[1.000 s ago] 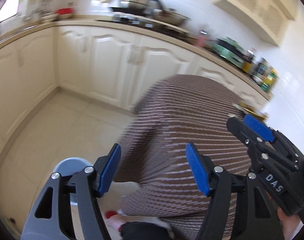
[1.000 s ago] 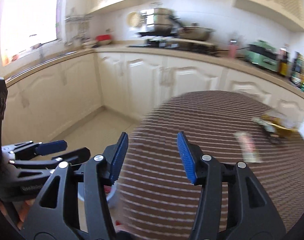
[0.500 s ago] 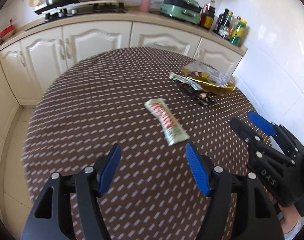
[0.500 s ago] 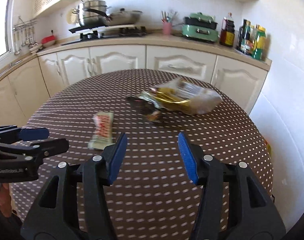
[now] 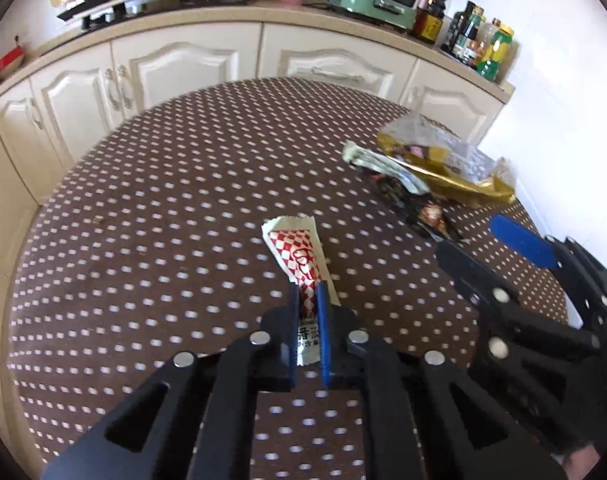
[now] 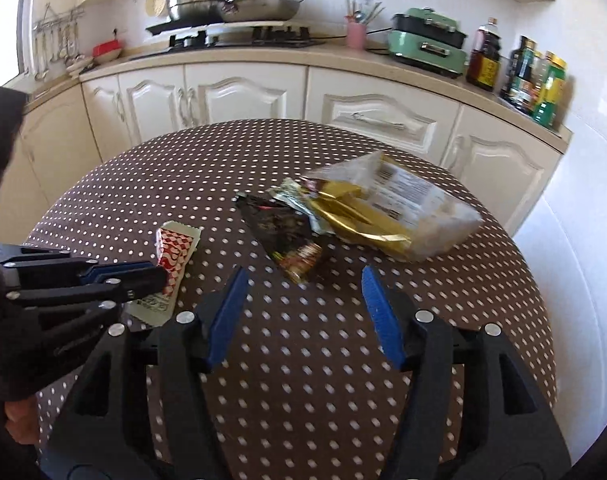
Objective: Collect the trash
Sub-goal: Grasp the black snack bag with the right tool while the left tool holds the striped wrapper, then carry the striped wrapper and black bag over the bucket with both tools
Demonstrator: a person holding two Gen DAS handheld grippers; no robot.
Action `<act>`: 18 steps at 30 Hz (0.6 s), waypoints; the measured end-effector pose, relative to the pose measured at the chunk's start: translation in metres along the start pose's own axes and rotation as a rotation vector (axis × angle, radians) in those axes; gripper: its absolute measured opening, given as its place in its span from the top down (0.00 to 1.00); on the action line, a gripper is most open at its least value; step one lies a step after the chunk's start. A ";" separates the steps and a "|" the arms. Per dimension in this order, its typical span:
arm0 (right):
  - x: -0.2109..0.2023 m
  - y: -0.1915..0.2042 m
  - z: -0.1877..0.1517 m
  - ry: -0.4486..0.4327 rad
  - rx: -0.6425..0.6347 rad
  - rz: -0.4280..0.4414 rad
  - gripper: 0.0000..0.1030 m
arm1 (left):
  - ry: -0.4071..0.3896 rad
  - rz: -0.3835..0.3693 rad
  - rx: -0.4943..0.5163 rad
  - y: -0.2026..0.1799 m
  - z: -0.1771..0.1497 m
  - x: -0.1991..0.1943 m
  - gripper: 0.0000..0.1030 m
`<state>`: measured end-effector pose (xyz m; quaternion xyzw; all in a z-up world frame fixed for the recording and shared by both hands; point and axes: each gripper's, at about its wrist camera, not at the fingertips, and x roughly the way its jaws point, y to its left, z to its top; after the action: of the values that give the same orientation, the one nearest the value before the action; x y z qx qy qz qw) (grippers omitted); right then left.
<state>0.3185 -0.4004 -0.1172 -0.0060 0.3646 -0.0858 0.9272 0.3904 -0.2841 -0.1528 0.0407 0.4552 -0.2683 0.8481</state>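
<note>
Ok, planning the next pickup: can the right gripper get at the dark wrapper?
Probably yes: the right gripper is open, the dark wrapper lies just ahead, and only bare tablecloth lies between.

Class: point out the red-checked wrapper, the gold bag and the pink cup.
red-checked wrapper (image 5: 299, 256), left wrist view, checked middle.
gold bag (image 6: 359, 216), right wrist view, gold foil.
pink cup (image 6: 355, 36), right wrist view, its side.

1. A sachet (image 5: 299, 264) is lying on the table (image 5: 163, 208), its near end sitting between the left gripper's (image 5: 308, 296) fingers.
2. A wrapper pile (image 6: 351, 212) is lying to its right, ahead of the right gripper (image 6: 303, 288).
</note>
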 end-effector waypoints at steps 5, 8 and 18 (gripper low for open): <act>0.028 0.015 0.013 0.044 -0.061 -0.050 0.42 | -0.028 0.013 -0.030 0.023 0.000 -0.013 0.93; 0.040 0.018 0.018 0.066 -0.075 -0.057 0.65 | -0.037 0.009 -0.046 0.035 -0.002 -0.023 0.93; 0.017 0.050 0.012 0.031 -0.099 -0.008 0.81 | -0.071 -0.018 -0.079 0.078 -0.024 -0.056 0.93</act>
<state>0.3472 -0.3548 -0.1234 -0.0522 0.3828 -0.0717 0.9196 0.3863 -0.1864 -0.1364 -0.0064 0.4352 -0.2590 0.8622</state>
